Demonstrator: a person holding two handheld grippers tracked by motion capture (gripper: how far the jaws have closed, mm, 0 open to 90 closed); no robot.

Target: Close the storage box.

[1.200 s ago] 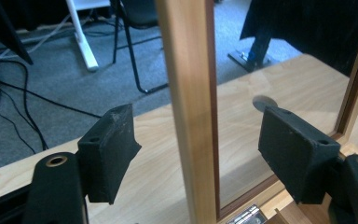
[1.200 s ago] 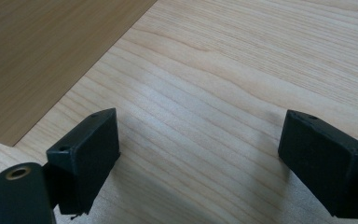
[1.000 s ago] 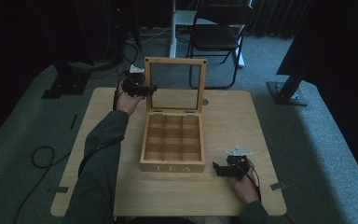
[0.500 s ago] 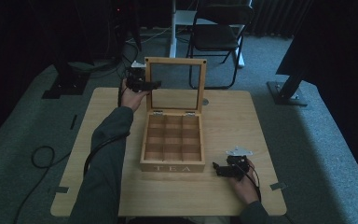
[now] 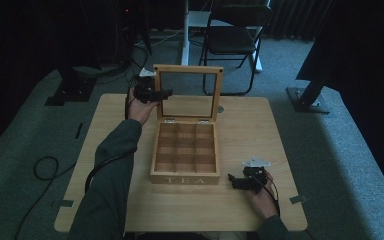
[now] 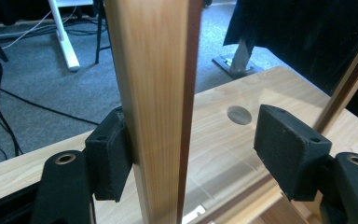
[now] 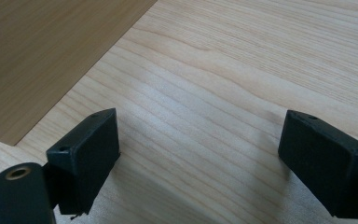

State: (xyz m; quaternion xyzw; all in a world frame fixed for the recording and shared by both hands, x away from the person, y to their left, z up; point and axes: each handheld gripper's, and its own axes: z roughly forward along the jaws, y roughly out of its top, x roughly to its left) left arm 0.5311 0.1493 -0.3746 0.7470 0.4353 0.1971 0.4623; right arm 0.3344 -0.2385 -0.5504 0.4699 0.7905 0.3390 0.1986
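Landmark: the wooden tea box [image 5: 185,157], open at the middle of the table [image 5: 260,130], its nine compartments bare and the word TEA on its near wall.

Nearest the person, the right hand-held gripper [image 5: 234,183] lies low over the table just beside the box's near right corner, pointing toward it — its jaws stand wide apart with only bare wood grain between them in the right gripper view [image 7: 198,154].

Beyond the compartments, the glass-paned lid [image 5: 188,94] stands upright on its hinges at the box's far edge. The left hand-held gripper [image 5: 166,93] straddles the lid's left frame rail [image 6: 151,107]. Its jaws have just been closing, with the rail between them: one pad touches the rail's outer face, while the other pad stands apart from the rail, across the glass.

Farther off, behind the box, a dark folding chair [image 5: 235,40] stands on the grey carpet.
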